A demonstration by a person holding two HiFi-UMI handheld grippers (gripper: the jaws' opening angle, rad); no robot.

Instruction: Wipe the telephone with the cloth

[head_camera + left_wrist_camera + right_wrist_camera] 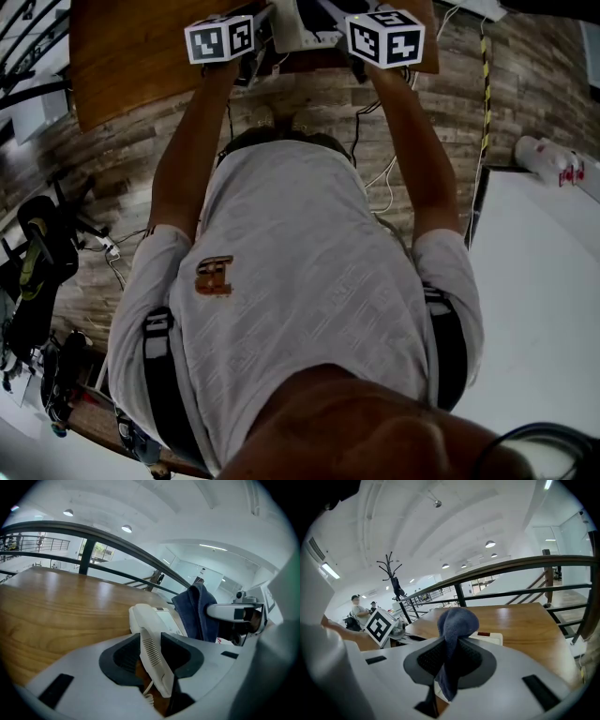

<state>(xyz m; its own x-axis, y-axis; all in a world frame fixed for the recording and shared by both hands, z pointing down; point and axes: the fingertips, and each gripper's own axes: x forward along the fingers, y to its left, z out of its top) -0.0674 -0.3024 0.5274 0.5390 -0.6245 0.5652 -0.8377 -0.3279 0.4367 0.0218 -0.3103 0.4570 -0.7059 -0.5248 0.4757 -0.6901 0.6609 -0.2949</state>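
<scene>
On the wooden table (pixel 56 611), toward its near right corner, is where my work sits. Furthest left is my left gripper (pixel 151 654). Its jaws stand spread wide, and the white handset (pixel 155 674) runs lengthwise between them, slotted grille facing up and curly cord dropping away underneath. A sliver of brown shows between the left pad and the handset, so I judge that I am bracketing it rather than squeezing it. Its far end meets the telephone (pixel 165 620), whose pale body lies on the table just beyond my jaws. Whether the handset is seated in its cradle I cannot tell from here.

Right of the telephone hangs the blue cloth (pixel 197 613), close against the body's right edge, though I cannot say whether it touches. It hangs from my right gripper (pixel 450 660), whose jaws are pinched on it. A bunch of cloth stands above the pads and a tail dangles below, with a corner of the telephone showing white just behind.

As I read it, the getting-ready part is done: the cloth is in my grip and has been brought up to the telephone, and my other gripper is at the handset. How much has been rubbed I cannot judge, since no surface shows a wiped or unwiped look. What I can see is the cloth hanging loose beside the body, not pressed flat on it. So I take the passes over the body and along the handset as work left to do.
</scene>
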